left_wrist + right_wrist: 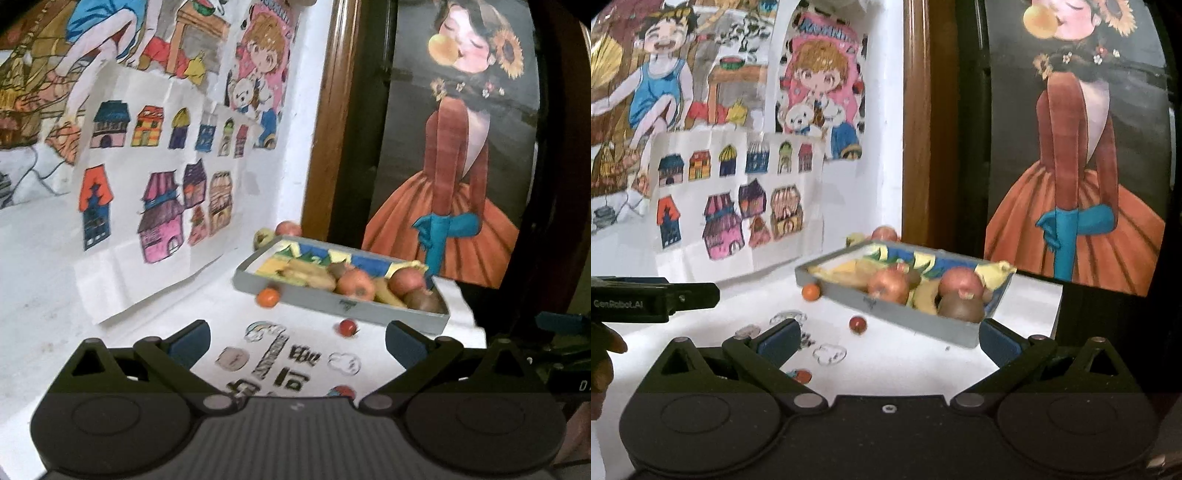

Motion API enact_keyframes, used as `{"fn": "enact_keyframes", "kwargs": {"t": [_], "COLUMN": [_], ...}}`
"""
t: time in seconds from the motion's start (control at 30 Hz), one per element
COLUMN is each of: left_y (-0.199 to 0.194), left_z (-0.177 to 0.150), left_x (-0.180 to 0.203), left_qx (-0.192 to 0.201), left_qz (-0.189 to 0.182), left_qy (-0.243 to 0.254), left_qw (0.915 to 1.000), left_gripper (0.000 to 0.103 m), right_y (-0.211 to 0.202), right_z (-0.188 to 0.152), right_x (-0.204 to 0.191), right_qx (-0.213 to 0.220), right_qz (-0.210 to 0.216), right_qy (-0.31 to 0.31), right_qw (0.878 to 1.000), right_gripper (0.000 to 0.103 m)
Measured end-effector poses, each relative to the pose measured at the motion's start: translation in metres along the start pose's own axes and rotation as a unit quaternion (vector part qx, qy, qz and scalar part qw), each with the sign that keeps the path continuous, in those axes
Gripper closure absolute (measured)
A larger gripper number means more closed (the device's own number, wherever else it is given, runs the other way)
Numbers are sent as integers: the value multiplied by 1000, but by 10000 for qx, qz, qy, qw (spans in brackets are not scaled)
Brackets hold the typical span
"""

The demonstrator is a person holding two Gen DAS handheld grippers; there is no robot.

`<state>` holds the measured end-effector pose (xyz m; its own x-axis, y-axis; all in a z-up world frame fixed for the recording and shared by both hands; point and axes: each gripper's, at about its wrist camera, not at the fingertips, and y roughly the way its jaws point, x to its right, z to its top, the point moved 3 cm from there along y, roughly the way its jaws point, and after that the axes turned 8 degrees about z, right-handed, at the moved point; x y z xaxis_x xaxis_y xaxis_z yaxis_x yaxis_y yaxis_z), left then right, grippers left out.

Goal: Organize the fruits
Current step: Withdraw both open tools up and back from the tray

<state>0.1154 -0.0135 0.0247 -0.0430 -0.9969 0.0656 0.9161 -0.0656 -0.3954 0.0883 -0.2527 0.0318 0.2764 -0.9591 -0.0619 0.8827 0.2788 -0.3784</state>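
Note:
A grey tray [325, 301] [912, 319] sits on the white table and holds apples [355, 283] [888, 283], bananas [310, 275] [925, 295] and a brown kiwi [961, 307]. Outside it lie a small orange fruit [268, 297] [811, 291] at its near-left corner and a small red fruit [347, 327] [857, 324] in front. Two more fruits [280, 232] [877, 235] rest behind the tray. My left gripper [297, 343] is open and empty, short of the red fruit. My right gripper [886, 338] is open and empty too, its right finger by the tray's near corner.
Coloured drawings [155, 184] hang on the white wall at left. A framed painting [454, 147] stands behind the tray at right. Stickers and printed characters [280, 354] mark the tabletop. The left gripper's body [653, 299] and a hand [602, 354] show in the right wrist view.

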Motion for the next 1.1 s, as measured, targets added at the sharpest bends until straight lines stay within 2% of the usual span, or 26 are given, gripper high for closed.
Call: {"fn": "enact_keyframes", "kwargs": {"t": [0.37, 0.7, 1.0, 1.1], "left_y": [6, 30, 45, 59], "left_z": [2, 9, 47, 58], "left_x": [-12, -15, -15, -14], "left_qx": [-169, -408, -176, -82], "left_qz": [258, 314, 379, 358], "left_qy": [162, 314, 452, 664], "left_qw": [9994, 9982, 9981, 9971], "left_gripper": [0, 0, 0, 0], "right_y": [15, 36, 59, 68], "right_z": [-7, -6, 9, 13], "right_x": [-4, 6, 13, 17], "right_qx": [-241, -449, -467, -433], "right_qz": [144, 133, 287, 481], "right_qy": [67, 48, -90, -43], "right_qw": [9996, 9989, 9985, 9979], "right_gripper": [1, 1, 1, 1]}}
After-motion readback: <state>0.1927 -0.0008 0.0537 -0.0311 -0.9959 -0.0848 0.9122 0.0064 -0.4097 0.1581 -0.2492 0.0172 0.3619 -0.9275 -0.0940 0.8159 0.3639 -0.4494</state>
